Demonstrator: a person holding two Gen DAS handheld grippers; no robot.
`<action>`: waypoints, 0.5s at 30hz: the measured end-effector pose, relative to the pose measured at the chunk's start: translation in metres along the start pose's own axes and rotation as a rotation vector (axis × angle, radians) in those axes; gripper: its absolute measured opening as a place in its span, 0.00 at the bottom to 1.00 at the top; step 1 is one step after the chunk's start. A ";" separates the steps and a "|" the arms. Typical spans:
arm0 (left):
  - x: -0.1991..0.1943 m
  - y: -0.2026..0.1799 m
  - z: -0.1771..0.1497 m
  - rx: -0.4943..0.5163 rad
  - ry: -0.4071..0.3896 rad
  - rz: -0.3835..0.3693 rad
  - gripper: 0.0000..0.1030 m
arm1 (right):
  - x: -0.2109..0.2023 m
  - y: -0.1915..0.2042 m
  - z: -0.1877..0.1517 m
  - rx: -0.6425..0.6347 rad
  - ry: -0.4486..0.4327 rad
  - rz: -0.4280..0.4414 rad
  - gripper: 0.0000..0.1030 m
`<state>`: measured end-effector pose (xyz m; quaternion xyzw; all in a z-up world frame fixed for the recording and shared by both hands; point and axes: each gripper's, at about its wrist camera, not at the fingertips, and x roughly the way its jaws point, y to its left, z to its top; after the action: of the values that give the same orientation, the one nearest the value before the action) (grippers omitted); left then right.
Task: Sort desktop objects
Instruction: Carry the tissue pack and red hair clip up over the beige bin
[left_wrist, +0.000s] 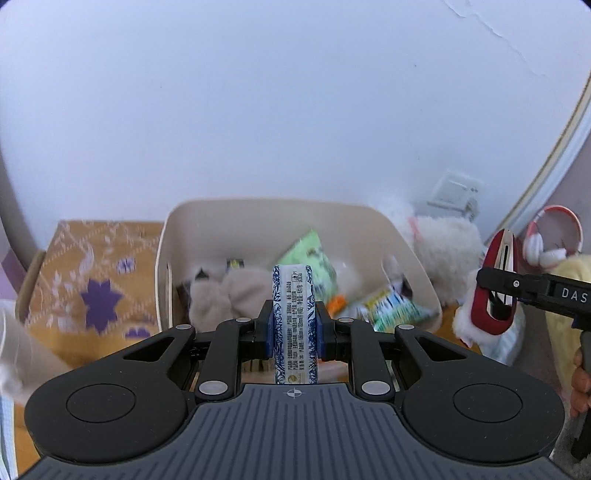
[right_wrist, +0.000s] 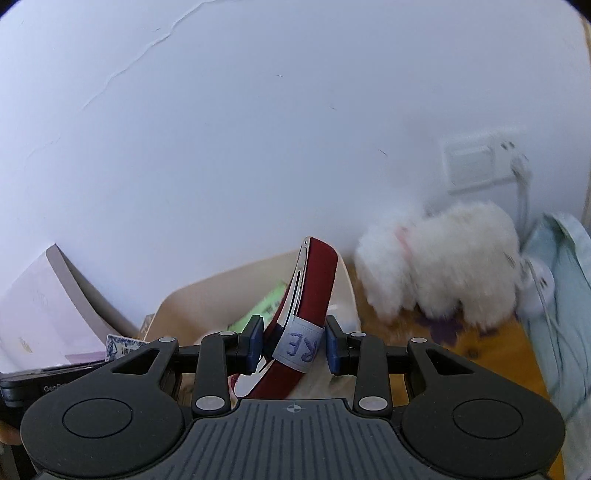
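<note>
Left wrist view: left gripper (left_wrist: 294, 326) pinching a blue-and-white tissue pack (left_wrist: 294, 321) edge-on, held above the cream storage bin (left_wrist: 413, 251) already loaded with packets and a plush, judged ready for dropping in. Right wrist view: right gripper (right_wrist: 294, 349) clamped on a dark red hair clip (right_wrist: 314, 284) at its taped label, raised over the bin rim, likely bound for the same bin.

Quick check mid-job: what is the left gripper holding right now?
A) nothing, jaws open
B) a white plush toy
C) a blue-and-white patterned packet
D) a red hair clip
C: in the left wrist view the left gripper has its jaws shut on the upright blue-and-white patterned packet, in front of the beige bin.
</note>
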<state>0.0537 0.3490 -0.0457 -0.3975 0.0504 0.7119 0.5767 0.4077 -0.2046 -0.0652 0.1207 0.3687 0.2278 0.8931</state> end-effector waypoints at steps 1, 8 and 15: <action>0.004 -0.001 0.004 0.008 -0.002 0.010 0.20 | 0.006 0.002 0.004 -0.011 0.004 0.002 0.31; 0.037 0.005 0.016 -0.023 0.032 0.071 0.20 | 0.049 0.017 0.013 -0.129 0.054 0.009 0.31; 0.067 0.007 0.006 -0.047 0.100 0.104 0.20 | 0.078 0.022 0.003 -0.177 0.128 0.018 0.32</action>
<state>0.0436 0.4022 -0.0859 -0.4429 0.0832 0.7211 0.5261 0.4513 -0.1471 -0.1021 0.0300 0.4025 0.2747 0.8727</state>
